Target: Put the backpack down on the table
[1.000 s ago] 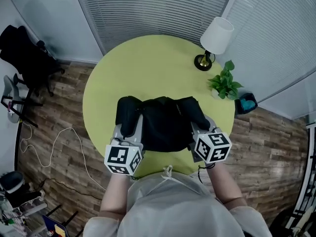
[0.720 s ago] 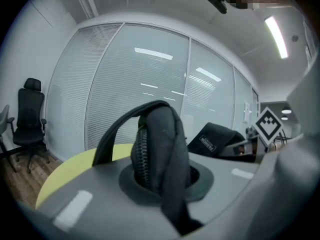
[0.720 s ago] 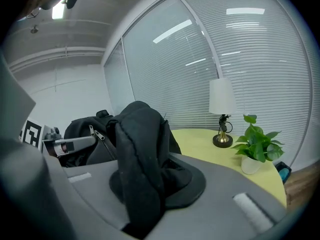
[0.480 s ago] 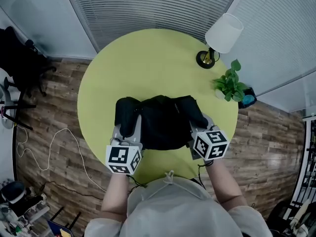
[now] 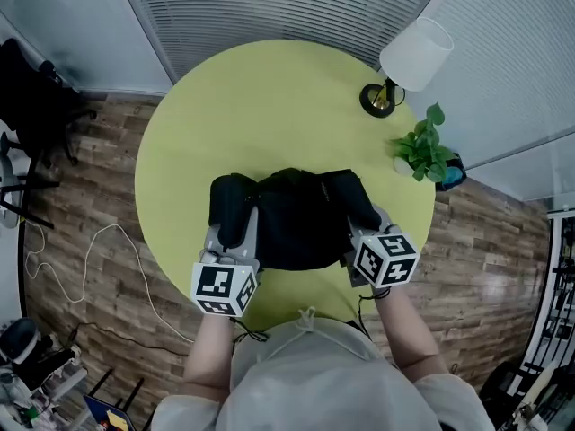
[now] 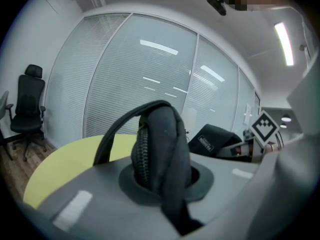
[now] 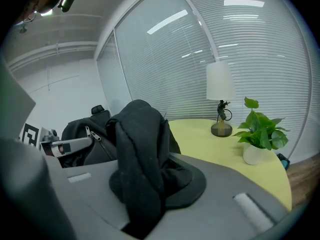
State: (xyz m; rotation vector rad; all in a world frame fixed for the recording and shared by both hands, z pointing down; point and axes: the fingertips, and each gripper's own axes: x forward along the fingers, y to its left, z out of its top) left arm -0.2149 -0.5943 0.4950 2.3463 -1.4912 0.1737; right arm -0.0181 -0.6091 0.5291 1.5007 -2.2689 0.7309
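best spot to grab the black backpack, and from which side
Pinch the bunched fabric at its two outer ends, one gripper each, from the near table edge. The backpack is wide and floppy, so one grip lets it sag; the left gripper and right gripper are shut on such folds.

The head view looks steeply down from above the person, far enough off to take in the whole round table [image 5: 269, 97], the wooden floor [image 5: 99, 205] around it and the blinds [image 5: 287, 7] beyond. The left gripper view rides low, right behind its jaws, and faces across the table toward the blinds, with an office chair [image 6: 27, 109] at its left edge. The right gripper view sits just as close and faces toward the lamp [image 7: 220, 91] and plant [image 7: 257, 129]. All three share the backpack [image 5: 296, 218] and the tabletop. Only the head view shows lamp, plant and chair together.
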